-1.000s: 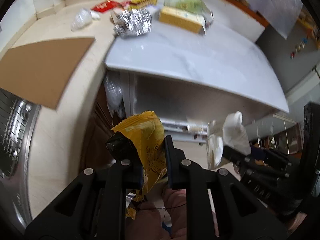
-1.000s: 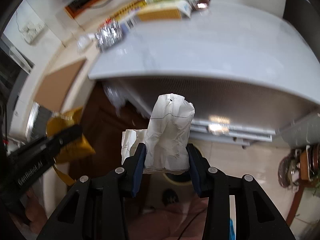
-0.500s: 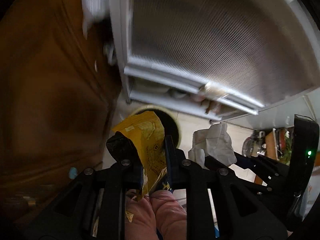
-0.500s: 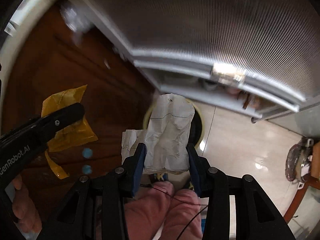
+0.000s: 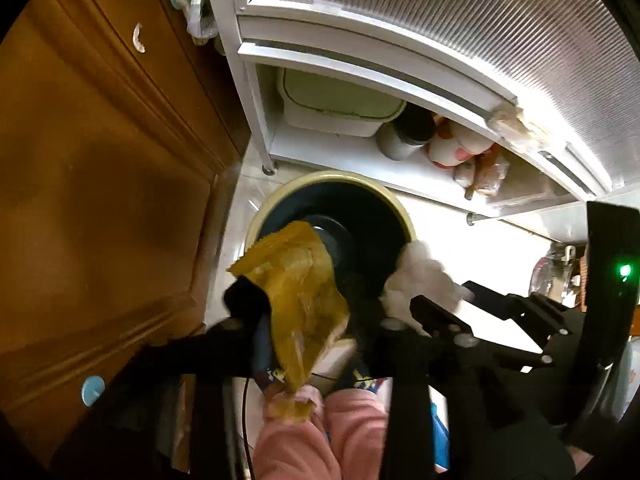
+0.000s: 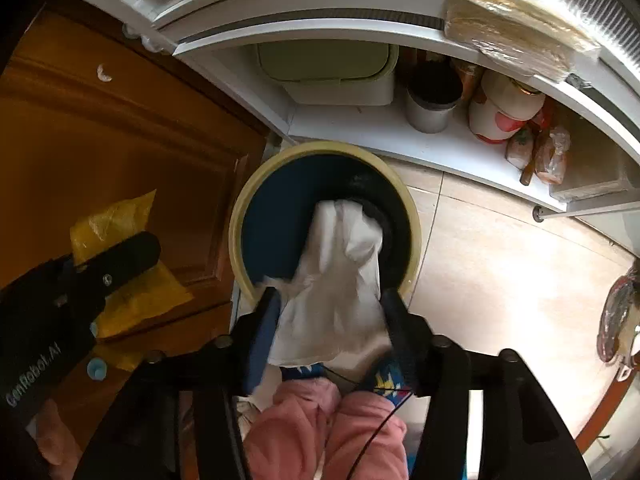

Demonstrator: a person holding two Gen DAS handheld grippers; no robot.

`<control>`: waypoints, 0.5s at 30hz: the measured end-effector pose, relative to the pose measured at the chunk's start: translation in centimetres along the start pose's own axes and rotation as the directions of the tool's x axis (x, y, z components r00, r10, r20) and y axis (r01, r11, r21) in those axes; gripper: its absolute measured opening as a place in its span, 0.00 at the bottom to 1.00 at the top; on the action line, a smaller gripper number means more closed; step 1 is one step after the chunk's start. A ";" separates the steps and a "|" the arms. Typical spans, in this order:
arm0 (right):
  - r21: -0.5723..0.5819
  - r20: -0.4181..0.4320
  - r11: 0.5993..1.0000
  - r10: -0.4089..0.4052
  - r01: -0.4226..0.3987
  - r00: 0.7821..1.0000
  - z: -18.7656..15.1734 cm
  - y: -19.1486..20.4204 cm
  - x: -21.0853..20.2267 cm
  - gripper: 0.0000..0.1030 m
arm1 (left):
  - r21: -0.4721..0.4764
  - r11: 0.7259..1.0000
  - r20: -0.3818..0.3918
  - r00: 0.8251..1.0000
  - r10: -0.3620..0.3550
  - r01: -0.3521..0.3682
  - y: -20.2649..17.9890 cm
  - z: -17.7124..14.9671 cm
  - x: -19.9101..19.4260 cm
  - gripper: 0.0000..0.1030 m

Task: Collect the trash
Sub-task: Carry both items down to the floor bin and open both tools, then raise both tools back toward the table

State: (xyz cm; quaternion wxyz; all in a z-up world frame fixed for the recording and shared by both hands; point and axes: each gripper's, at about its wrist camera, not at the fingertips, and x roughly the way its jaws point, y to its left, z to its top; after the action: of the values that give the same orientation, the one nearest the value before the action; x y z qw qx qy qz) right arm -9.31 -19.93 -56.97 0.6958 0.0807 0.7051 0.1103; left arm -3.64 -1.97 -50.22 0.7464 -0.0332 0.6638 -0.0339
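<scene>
Right wrist view: over the bin (image 6: 240, 216), right tongs (image 6: 330, 312) are opening around white paper (image 6: 340, 280). Left tongs (image 5: 308, 312) likewise are opening around the yellow wrapper (image 5: 296, 280); neither piece is binned yet.

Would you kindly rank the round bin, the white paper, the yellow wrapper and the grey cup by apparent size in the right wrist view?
1. Round bin
2. White paper, though nearness to the camera inflates it
3. Yellow wrapper, partly hidden
4. Grey cup, farther away

Home kitchen: wooden cabinets (image 5: 100, 184), tiled floor (image 6: 500, 280), bin (image 6: 324, 152).
</scene>
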 end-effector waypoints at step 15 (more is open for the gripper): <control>0.040 0.055 0.999 -0.003 0.001 0.998 1.5 -1.7 -3.9 0.69 | -0.015 0.999 0.004 0.999 0.045 -0.045 1.8 -0.1 -2.5 0.81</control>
State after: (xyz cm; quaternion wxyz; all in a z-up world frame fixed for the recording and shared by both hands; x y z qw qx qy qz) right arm -7.68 -22.56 -53.70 0.7134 0.0968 0.6877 0.0932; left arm -4.02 0.10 -47.89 0.7482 -0.0237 0.6629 -0.0120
